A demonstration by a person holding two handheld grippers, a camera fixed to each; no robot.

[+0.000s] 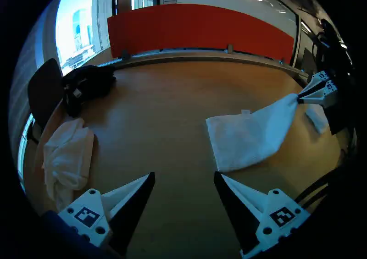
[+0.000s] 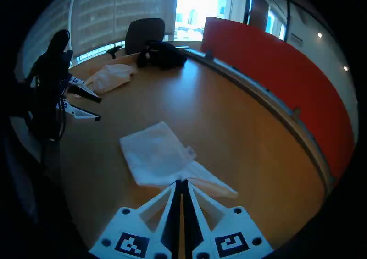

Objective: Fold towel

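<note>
On the tabletop (image 1: pixel 174 103), right hand-held gripper (image 2: pixel 182 182) pinches the towel (image 2: pixel 156 156) corner, fingers closed; left hand-held gripper (image 1: pixel 183 174) gapes empty. Risk: a one-corner pull may bunch it.

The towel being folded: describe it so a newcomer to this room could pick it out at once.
Find the wooden table in front of the red partition. Near its middle lies a flat white towel, one corner pinched by the right gripper. The other white cloth sits crumpled at the table's edge by the chair.
</note>
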